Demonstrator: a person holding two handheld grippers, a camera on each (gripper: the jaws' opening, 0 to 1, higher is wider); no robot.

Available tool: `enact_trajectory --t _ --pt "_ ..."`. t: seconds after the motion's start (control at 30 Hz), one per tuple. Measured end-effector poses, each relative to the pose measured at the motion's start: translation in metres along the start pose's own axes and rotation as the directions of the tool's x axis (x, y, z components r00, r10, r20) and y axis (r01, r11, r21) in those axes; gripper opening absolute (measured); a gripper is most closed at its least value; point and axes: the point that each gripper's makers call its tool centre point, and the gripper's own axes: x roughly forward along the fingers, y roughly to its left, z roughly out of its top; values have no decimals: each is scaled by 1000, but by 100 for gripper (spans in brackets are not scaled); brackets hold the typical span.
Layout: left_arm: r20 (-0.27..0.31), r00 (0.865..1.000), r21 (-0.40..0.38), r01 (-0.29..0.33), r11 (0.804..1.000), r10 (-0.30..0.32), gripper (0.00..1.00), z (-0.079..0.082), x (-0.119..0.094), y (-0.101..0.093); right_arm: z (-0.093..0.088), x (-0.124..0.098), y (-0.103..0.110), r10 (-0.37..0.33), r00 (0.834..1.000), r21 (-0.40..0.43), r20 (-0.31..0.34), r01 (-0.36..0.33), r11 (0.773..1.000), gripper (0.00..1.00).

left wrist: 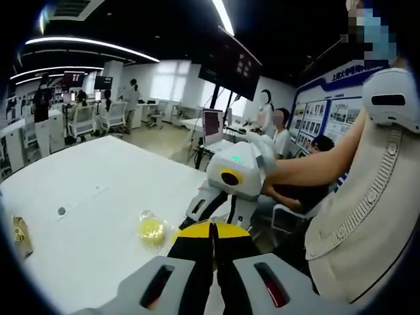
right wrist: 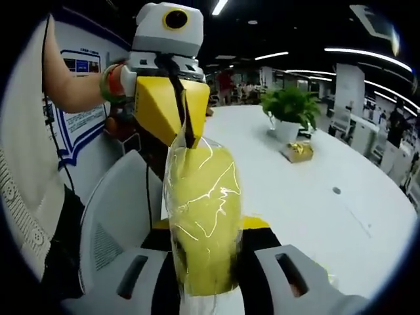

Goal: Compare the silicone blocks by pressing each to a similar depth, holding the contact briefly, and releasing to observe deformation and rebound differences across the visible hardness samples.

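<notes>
Currently the right gripper point(right wrist: 209, 275) clamps the base of a yellow block in a clear bag point(right wrist: 203, 216), held up off the white table point(right wrist: 315, 184), while the left gripper point(right wrist: 186, 139) pinches the bag's top. Looks soft, light and slippery in film, so grip the block body. Second bagged yellow block point(left wrist: 151, 230) lies on the table.

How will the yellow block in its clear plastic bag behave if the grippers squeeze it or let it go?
The yellow block will probably give under pressure. Its clear bag looks thin, glossy and creased, so it may slip or crumple. The left gripper pinches the bag top and the right gripper grips the block, so freed below it would likely dangle.
</notes>
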Motion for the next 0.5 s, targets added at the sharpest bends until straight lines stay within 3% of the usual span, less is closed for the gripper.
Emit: enact_trajectory --t 0.5 --pt "15 1000 -47 -7 999 8 0 -1 -1 5 4 -2 -1 -43 998 28 34 42 999 48"
